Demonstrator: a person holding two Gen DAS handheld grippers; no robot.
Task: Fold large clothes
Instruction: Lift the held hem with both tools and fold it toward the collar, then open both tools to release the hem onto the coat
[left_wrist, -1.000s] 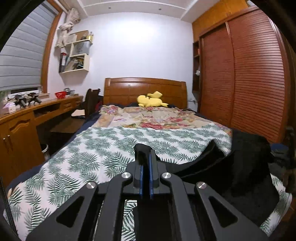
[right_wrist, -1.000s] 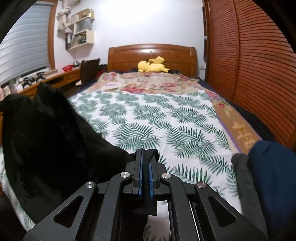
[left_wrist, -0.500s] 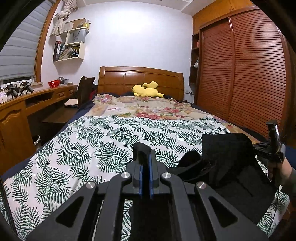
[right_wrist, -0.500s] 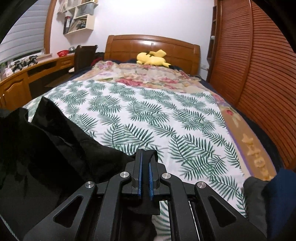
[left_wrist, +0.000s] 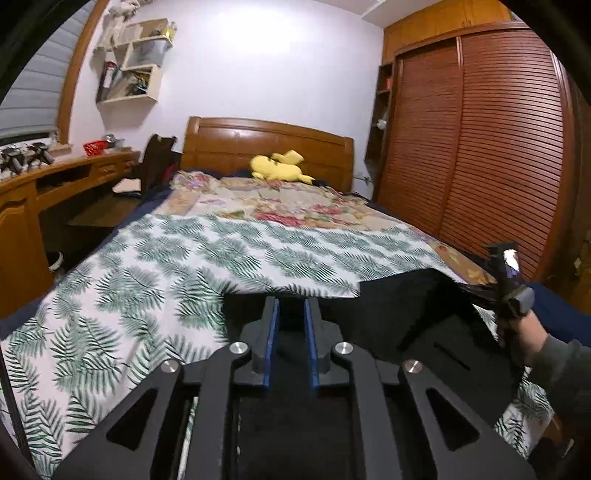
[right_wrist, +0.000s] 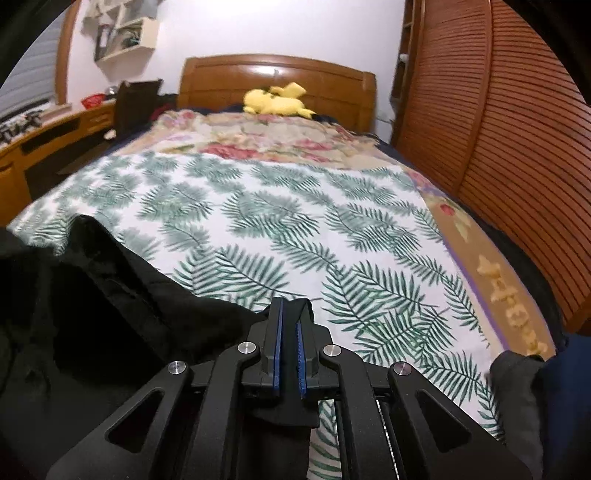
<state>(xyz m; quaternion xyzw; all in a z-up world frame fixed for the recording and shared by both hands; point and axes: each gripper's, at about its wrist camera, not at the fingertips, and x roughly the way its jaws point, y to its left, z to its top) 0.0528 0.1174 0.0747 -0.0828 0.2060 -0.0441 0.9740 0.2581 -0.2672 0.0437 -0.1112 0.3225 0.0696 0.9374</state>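
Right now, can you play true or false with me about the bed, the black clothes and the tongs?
1. The black garment lies on the leaf-print sheet. True.
2. The yellow plush toy sits on the desk. False: it lies at the head of the bed, by the wooden headboard.
3. The right tongs are shut on black cloth. True.
4. The left tongs are squeezed tight. False: their jaws are opening, with a gap between the blue pads and black cloth still between them.
5. The wardrobe doors are white. False: they are reddish-brown slatted wood.
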